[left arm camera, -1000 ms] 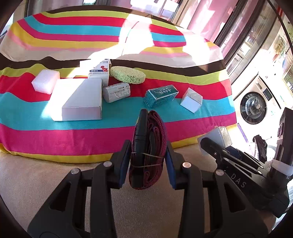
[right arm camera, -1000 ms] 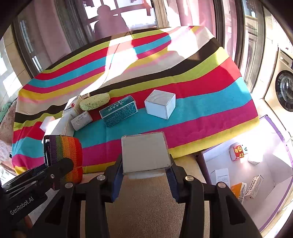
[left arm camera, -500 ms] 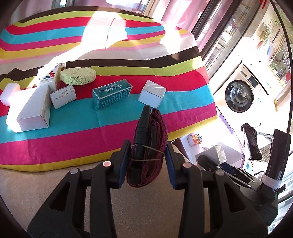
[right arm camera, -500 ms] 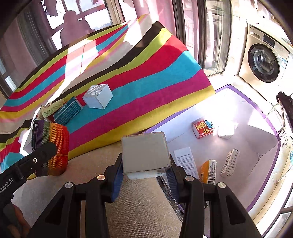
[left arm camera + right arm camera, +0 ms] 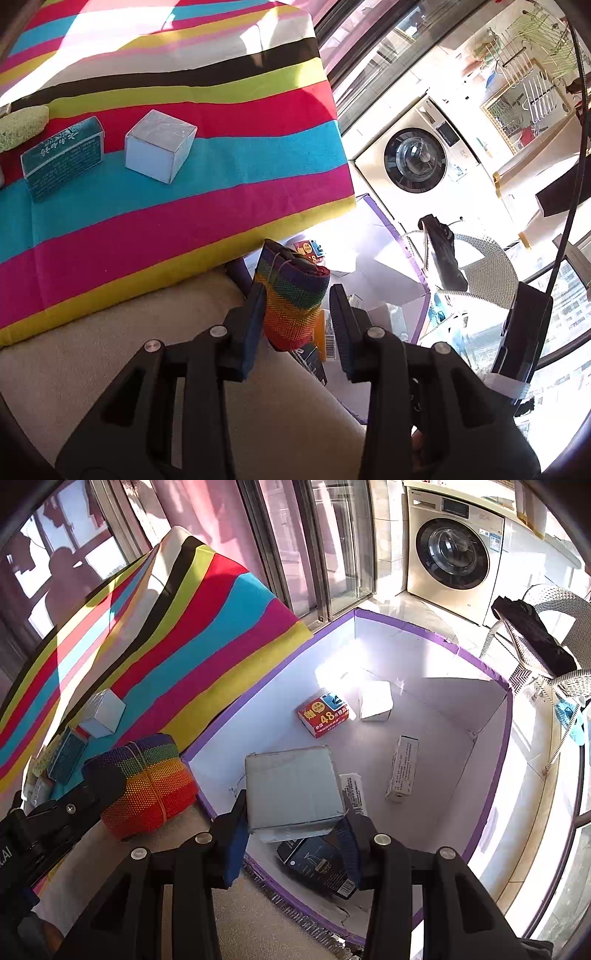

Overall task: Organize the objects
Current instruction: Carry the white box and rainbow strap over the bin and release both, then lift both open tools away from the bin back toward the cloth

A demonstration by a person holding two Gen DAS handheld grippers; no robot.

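My left gripper [image 5: 297,328] has opened; the rainbow-striped fabric roll [image 5: 291,304] sits loose between its fingers, touching only the left pad, over the edge of the purple-rimmed box. The roll also shows in the right wrist view [image 5: 147,781], beside the left gripper's finger. My right gripper [image 5: 293,830] is shut on a grey box [image 5: 293,788] and holds it above the white, purple-rimmed storage box [image 5: 406,627]. On the striped cloth [image 5: 221,166] lie a teal box [image 5: 62,157], a white cube box [image 5: 160,146] and a green sponge [image 5: 22,123].
Inside the storage box lie a red packet [image 5: 324,716], a white cube [image 5: 376,701], a slim white carton [image 5: 402,768] and a black box [image 5: 317,864]. A washing machine [image 5: 454,550] and a wicker chair [image 5: 546,642] stand beyond it. Beige cushion [image 5: 110,332] lies below.
Both grippers swung right from the striped cloth to over the storage box. My left gripper opened, and the fabric roll turned and now sits loose between the fingers.
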